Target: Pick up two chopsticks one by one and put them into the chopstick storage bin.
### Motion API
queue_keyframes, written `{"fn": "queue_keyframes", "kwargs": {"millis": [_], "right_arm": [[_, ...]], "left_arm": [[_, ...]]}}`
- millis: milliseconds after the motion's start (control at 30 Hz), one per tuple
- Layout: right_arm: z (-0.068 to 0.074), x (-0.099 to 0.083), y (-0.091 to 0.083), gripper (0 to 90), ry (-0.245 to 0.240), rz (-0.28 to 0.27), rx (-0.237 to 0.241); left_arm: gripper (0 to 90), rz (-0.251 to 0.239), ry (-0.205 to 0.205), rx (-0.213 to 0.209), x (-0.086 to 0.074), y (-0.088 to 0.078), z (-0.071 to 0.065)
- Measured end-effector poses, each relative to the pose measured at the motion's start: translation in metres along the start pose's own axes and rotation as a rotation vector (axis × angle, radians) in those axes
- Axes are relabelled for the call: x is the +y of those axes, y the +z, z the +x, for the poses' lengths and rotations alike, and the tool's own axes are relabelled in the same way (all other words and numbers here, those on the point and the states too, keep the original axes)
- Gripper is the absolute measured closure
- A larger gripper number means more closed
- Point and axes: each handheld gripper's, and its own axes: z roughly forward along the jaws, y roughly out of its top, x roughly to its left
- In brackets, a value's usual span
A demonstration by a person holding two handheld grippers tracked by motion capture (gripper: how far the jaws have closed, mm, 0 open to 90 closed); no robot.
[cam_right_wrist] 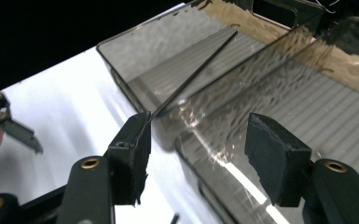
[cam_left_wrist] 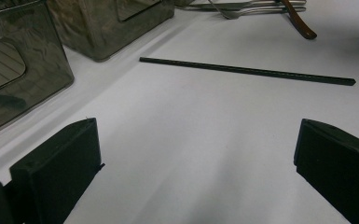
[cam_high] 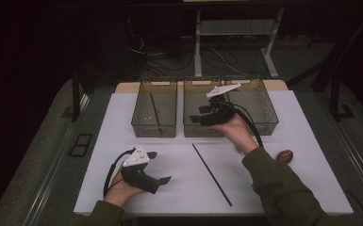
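My right tool (cam_high: 206, 114) hangs over the near wall of the middle bin (cam_high: 195, 126), jaws well apart and holding nothing. In the right gripper view its two pads straddle the wall between the middle bin and the left bin (cam_right_wrist: 135, 70). One black stick (cam_right_wrist: 193, 72) already lies slanted in the left bin, so I judge that piece sorted. A second black stick (cam_high: 211, 174) lies loose on the white tabletop (cam_high: 103, 141), between my two hands and touching neither. My left tool (cam_high: 158, 167) rests low near the front edge, jaws spread wide, empty, pointed toward that stick. Judgement: partway through, one stick binned, one left to pick up, plus cutlery off to the right. The left gripper view shows what the high view hides: forks (cam_left_wrist: 242, 6) and a brown-handled utensil (cam_left_wrist: 300, 21) lying beyond the loose stick (cam_left_wrist: 247, 71). From above I see just a brown rounded end (cam_high: 285, 156) beside my right sleeve. The high view alone gives all three bins in a row, with the right bin (cam_high: 259, 106) behind my right hand.
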Motion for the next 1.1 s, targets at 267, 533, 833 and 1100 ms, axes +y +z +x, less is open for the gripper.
{"fn": "queue_keyframes", "kwargs": {"millis": [267, 533, 833, 1100], "right_arm": [[0.000, -0.024, -0.020, 39.8, -0.002, -0.010, 0.009], [0.000, -0.054, -0.039, 39.8, 0.016, -0.016, 0.010], [0.007, -0.079, -0.056, 39.7, 0.009, 0.003, 0.002], [0.016, -0.106, -0.066, 40.0, 0.003, 0.029, 0.004]], "left_arm": [[0.0, 0.005, -0.002, 0.000, 0.000, 0.002, -0.001], [0.0, 0.012, 0.003, 0.002, 0.000, 0.003, -0.001], [0.0, 0.017, 0.008, 0.008, -0.001, 0.002, -0.002], [0.0, 0.020, 0.008, 0.008, -0.001, 0.003, -0.002]]}}
